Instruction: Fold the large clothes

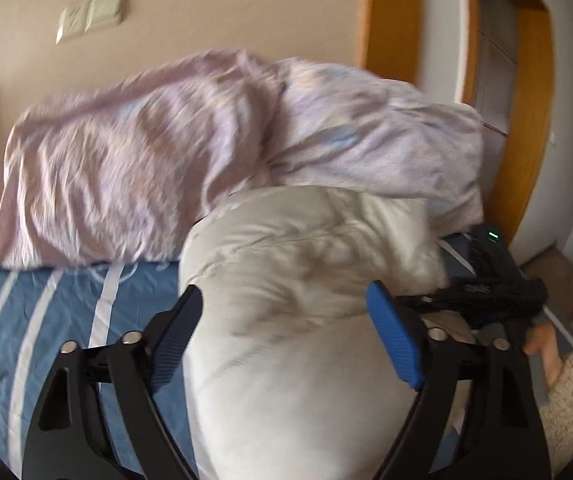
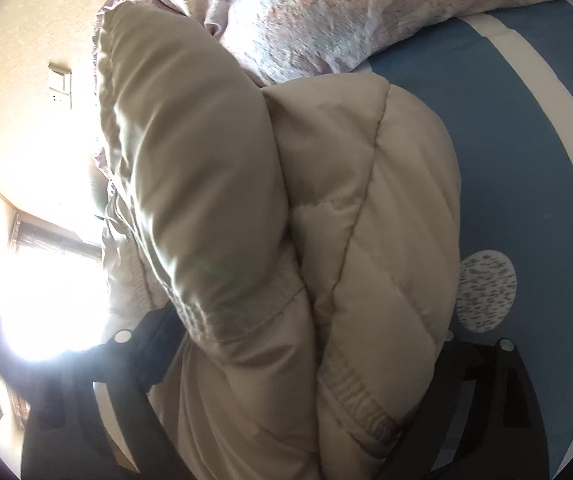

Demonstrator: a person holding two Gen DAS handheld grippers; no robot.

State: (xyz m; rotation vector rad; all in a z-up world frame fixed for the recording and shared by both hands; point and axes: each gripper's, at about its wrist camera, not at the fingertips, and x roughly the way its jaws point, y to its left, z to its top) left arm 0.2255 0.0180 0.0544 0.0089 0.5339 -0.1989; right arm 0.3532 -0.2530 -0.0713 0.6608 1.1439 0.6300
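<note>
Puffy beige jacket (image 1: pixel 286 300) lies bunched on the blue bedsheet with white stripes (image 1: pixel 46 320), and everything else sits in relation to it. In the left wrist view the left gripper (image 1: pixel 286 332) straddles the near end of the jacket: its 2 fingers (image 1: pixel 394 340) are spread wide, 1 on each side of the padded bulk, which fills the gap between them. Whether the pads press into the fabric or only flank it cannot be told, as the view is blurred. Behind the jacket, touching its far edge, a crumpled pale lilac duvet (image 1: pixel 146 152) is heaped on the sheet. To the right of the jacket the right gripper (image 1: pixel 498 284) shows as a black body with a green light, held by a hand (image 1: pixel 542 344) in a fuzzy sleeve. Beyond the duvet stand a beige wall with a light switch plate (image 1: pixel 90 14) and an orange wooden door frame (image 1: pixel 534 100).

In the right wrist view the jacket (image 2: pixel 286 220) fills the middle, a quilted sleeve folded over the body, its elastic cuff (image 2: pixel 362 400) nearest the camera. The right gripper (image 2: pixel 294 368) has fabric bulging between its dark fingers (image 2: pixel 142 344); their tips are hidden, so I cannot tell how far apart they stand. The duvet (image 2: pixel 326 12) lies past the jacket, and a pale speckled oval print (image 2: pixel 486 292) on the sheet (image 2: pixel 526 160) sits just beside it.
</note>
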